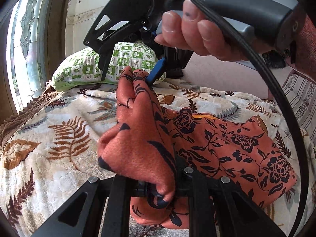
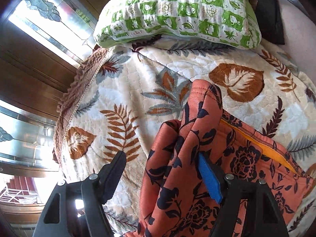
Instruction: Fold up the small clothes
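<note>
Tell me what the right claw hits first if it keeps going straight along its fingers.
Most likely the orange floral cloth: a raised fold of it stands between the open right claw, against the blue-padded finger. Beyond it lies the leaf-print blanket. Depth is hard to judge in this fisheye view.

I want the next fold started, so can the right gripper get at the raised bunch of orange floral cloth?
Probably yes. The right gripper is open right at the orange floral cloth, which the left gripper holds up; nothing stands between.
</note>
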### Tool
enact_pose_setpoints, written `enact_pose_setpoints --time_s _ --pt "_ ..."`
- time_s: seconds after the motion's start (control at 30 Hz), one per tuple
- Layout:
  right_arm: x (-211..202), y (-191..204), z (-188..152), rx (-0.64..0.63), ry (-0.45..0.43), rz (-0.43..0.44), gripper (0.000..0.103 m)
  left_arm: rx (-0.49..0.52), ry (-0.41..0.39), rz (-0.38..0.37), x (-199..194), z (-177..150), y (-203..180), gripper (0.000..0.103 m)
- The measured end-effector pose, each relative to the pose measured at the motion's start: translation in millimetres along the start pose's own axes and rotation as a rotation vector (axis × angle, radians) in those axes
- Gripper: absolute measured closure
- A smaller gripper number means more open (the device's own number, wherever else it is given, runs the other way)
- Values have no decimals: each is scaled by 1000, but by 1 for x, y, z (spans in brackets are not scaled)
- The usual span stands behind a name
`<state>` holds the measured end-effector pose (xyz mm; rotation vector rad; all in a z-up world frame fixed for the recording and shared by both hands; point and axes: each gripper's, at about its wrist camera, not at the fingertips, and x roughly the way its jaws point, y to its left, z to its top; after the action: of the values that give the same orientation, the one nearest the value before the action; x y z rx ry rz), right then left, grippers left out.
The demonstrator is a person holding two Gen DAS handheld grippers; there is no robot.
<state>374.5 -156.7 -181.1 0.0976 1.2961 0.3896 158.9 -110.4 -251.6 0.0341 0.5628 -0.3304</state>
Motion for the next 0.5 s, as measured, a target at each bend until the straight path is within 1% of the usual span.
enact_pose_setpoints --time_s 0.03,0.07,0.1,0.13,0.2,0.3,0.4,0.5 --pt "2 2 0 -21 5 -30 27 3 -2 -5 -1 0 -1 87" --pt "3 2 -1 -33 1 -54 31 10 -5 -10 -2 0 -2 87" --pt "2 0 -2 -41 -12 -67 54 19 -11 -13 -3 0 -4 87" --pt "2 -3 -4 -52 -19 -86 70 27 -16 -19 -4 -1 -5 87" --pt "-1 -16 -7 -44 -40 -106 82 34 -18 -54 -4 -1 -9 87" --pt "-13 -36 -17 -26 -96 -97 88 66 -28 -106 -4 0 -18 87" --pt "-33 -62 -35 12 -172 -88 89 92 -45 -171 -5 2 -35 87" --pt "-53 -97 -55 65 -223 -74 90 129 -55 -235 -4 5 -60 87"
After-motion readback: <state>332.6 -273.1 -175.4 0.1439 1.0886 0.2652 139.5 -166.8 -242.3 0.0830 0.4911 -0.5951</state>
